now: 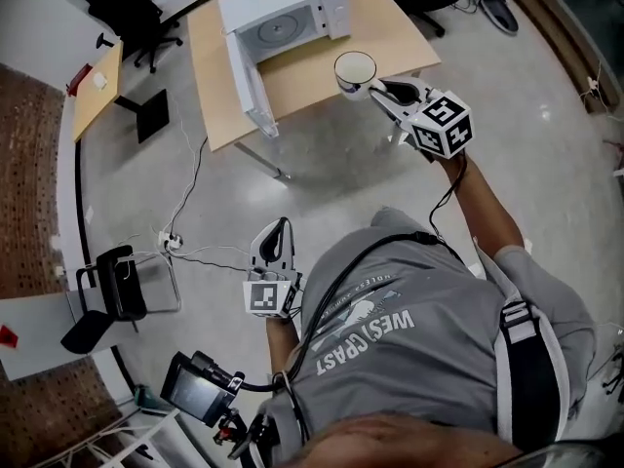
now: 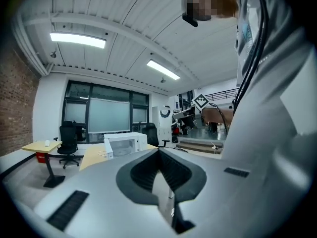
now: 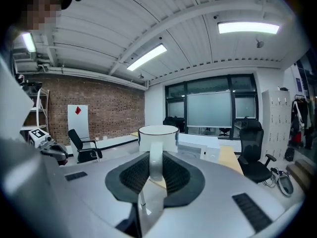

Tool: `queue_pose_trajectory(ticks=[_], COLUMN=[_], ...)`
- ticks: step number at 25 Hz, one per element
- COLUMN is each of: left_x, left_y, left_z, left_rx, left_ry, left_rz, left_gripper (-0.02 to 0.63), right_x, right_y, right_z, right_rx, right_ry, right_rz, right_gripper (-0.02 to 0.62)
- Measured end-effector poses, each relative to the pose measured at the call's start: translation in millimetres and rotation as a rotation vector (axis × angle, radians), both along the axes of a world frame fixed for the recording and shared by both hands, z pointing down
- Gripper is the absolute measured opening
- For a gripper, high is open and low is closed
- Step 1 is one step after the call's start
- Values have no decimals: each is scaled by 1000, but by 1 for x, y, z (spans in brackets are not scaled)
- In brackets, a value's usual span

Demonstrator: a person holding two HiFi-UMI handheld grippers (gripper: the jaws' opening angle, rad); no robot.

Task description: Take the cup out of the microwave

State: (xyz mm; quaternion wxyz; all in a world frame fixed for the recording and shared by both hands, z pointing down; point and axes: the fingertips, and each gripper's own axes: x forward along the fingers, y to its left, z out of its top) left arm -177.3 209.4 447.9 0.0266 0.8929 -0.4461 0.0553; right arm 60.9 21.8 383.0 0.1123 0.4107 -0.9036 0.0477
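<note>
A white cup [image 1: 355, 68] hangs in the air over the front edge of the wooden table [image 1: 390, 27]. My right gripper [image 1: 376, 90] is shut on its handle. In the right gripper view the cup [image 3: 158, 137] stands upright just past the jaws, its handle pinched between the pads of my right gripper [image 3: 155, 168]. The white microwave [image 1: 283, 16] sits at the back of the table with its door [image 1: 250, 84] swung open; its turntable is bare. My left gripper [image 1: 278, 232] hangs low over the floor near the person's body, shut and holding nothing. The left gripper view looks past my left gripper [image 2: 159, 153] at the distant microwave [image 2: 121, 144].
A smaller desk [image 1: 97, 91] stands left of the table, with an office chair [image 1: 146, 18] behind it. White cables and a power strip [image 1: 171, 242] lie on the floor. A black chair [image 1: 112, 291] stands at the left, by a brick wall.
</note>
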Motion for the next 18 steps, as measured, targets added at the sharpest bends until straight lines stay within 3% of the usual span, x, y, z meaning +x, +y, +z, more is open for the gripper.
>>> queue_pose_trajectory(ticks=[10,18], left_x=[28,54], left_y=[-25,-53], left_z=[-2,4], left_rx=[32,-2], left_ry=[16,37], left_rz=[80,139], left_gripper=[43,43], right_x=[54,99], right_y=[38,15], right_z=[-12,-5], right_rx=[-14,-40], right_ry=[-18,-7], right_rz=[47,117], right_gripper=[74,74])
